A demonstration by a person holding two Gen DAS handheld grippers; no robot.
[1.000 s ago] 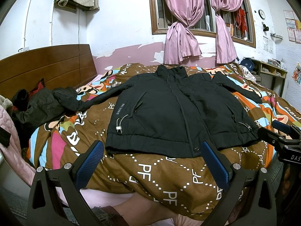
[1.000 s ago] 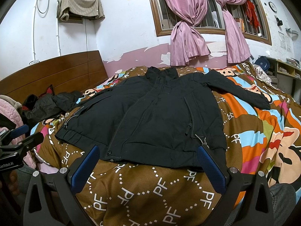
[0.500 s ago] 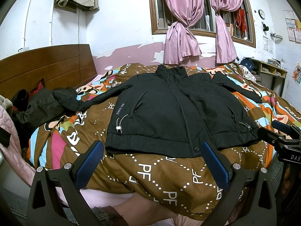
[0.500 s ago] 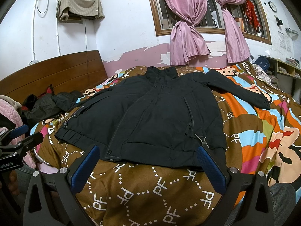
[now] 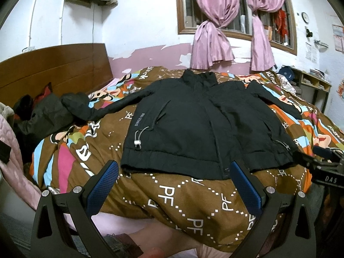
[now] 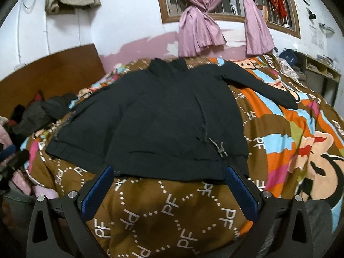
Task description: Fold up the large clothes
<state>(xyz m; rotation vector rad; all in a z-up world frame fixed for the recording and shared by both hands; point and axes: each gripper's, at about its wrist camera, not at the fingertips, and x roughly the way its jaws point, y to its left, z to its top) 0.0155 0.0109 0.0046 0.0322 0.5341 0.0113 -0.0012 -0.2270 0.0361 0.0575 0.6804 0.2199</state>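
A black zip jacket [image 5: 193, 126] lies flat and face up on the patterned bedspread [image 5: 176, 195], collar toward the window, both sleeves spread out sideways. In the right wrist view the same jacket [image 6: 163, 120] fills the middle, its right sleeve [image 6: 264, 88] stretched over the colourful stripes. My left gripper [image 5: 175, 182] hovers open just short of the jacket's hem, nothing between its blue pads [image 5: 103, 187]. My right gripper [image 6: 168, 185] is open too, at the hem near the drawcord toggle [image 6: 220, 148]. Each gripper appears at the edge of the other's view.
A heap of dark clothes [image 5: 43, 114] lies by the wooden headboard [image 5: 53, 71] at the left. A pink quilt [image 5: 13, 159] hangs at the bed's left edge. Desk shelves [image 5: 311, 83] stand at the right wall. A person's knee [image 5: 172, 236] is below the bed edge.
The right gripper has moved forward and tilted, so the jacket's hem now sits closer to its fingers. The left gripper has barely shifted.
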